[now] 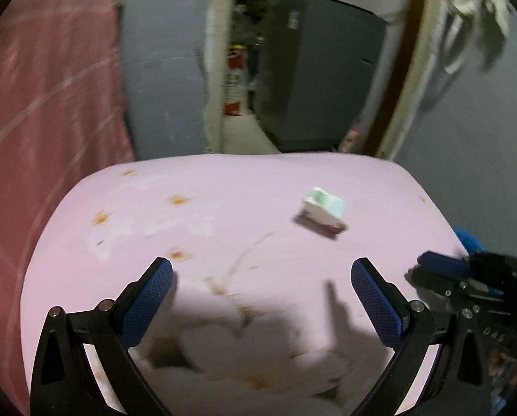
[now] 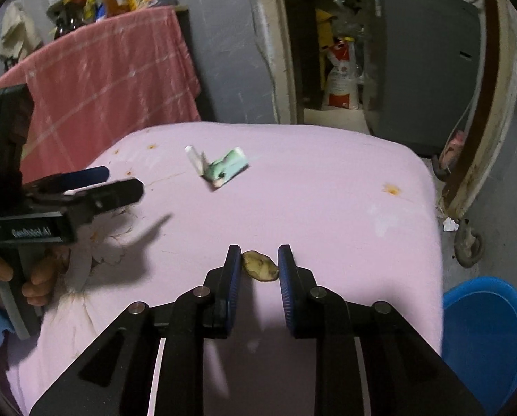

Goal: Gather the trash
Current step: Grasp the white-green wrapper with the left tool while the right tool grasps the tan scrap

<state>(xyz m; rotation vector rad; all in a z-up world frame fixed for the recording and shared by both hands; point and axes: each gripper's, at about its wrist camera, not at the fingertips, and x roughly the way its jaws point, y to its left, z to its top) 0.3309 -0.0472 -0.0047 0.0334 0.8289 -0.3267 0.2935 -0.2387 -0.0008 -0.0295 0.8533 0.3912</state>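
A brownish-yellow peel scrap [image 2: 260, 266] lies on the pink sheet [image 2: 345, 187], pinched between the blue pads of my right gripper [image 2: 259, 260], which is shut on it. Farther back lies a crumpled green-and-white carton [image 2: 223, 166], also seen in the left wrist view as a blurred carton [image 1: 322, 213]. My left gripper [image 1: 262, 267] hovers over the stained sheet [image 1: 223, 208] with its jaws wide apart and nothing between them; the carton is ahead and to its right. The right gripper [image 1: 439, 265] shows at that view's right edge. The left gripper [image 2: 112, 183], held by a hand, is at the left.
A blue bucket [image 2: 484, 339] stands on the floor off the sheet's right edge. A red checked cloth [image 2: 112, 79] hangs at the back left. Behind are a doorway with a grey cabinet [image 2: 425, 69] and a white sack [image 2: 341, 83]. Orange stains dot the sheet.
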